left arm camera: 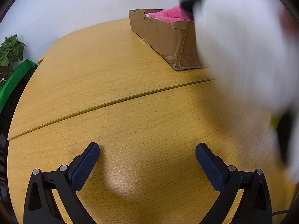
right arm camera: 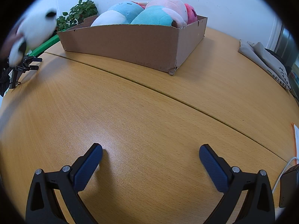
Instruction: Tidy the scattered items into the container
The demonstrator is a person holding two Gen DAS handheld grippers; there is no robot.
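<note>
**Both claws spread wide, nothing gripped**

Left gripper point(left arm camera: 147, 150) and right gripper point(right arm camera: 151, 151) fully parted over the bare wooden table point(right arm camera: 130, 112), holding nothing. Blurred white-and-black plush panda point(right arm camera: 35, 28) in mid-air at far left, beside the left gripper. Creased cardboard box point(right arm camera: 130, 44) already packed with soft pink and blue plush toys point(right arm camera: 149, 13).

One cardboard box point(right arm camera: 130, 44) on one bench point(right arm camera: 130, 112). Inside it: two blue-and-white plush toys point(right arm camera: 121, 13), one pink plush toy point(right arm camera: 172, 3). One blurred black-and-white plush toy point(right arm camera: 35, 29) outside it. One potted plant point(right arm camera: 78, 13). Two tools, left tool point(left arm camera: 147, 152) and right tool point(right arm camera: 151, 152).
</note>
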